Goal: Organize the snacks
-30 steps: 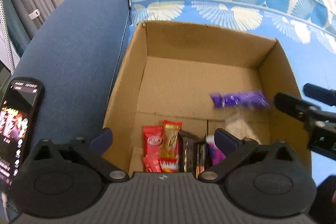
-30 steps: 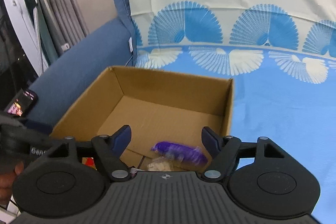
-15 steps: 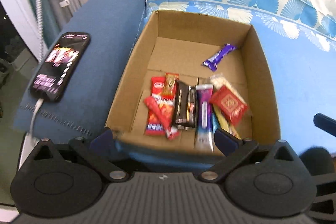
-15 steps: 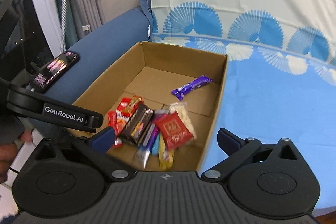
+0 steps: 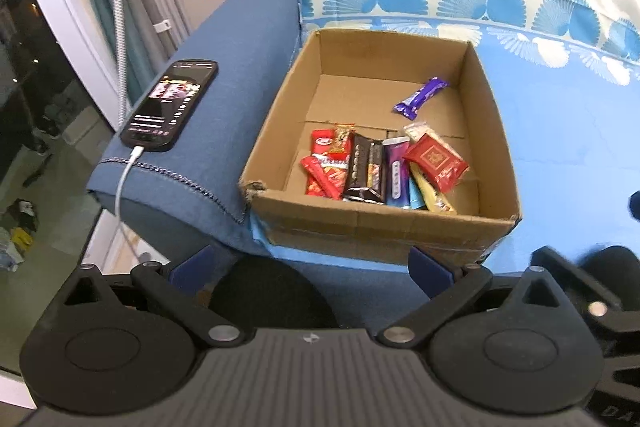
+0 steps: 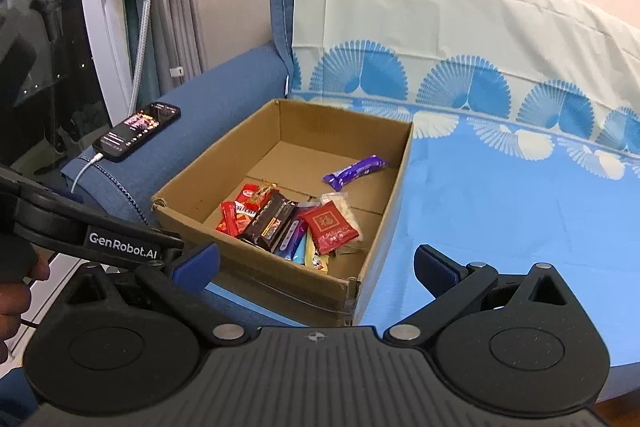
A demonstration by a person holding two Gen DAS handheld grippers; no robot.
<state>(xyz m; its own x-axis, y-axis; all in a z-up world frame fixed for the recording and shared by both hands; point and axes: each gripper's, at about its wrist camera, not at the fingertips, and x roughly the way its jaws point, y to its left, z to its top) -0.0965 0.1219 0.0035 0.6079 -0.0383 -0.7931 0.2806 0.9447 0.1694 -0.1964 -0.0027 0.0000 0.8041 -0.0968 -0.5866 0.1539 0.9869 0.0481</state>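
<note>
Both grippers' jaws wide apart, empty, short of the box (image 5: pixel 372 227)

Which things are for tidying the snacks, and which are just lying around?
For the job: cardboard box, purple snack bar, snack pile, both held open: left gripper, right gripper.
Just lying around: phone, charging cable.

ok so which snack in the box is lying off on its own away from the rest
The purple bar. It lies alone on the bare floor of the cardboard box toward the far right corner, while the other snacks sit bunched together at the near end.
</note>
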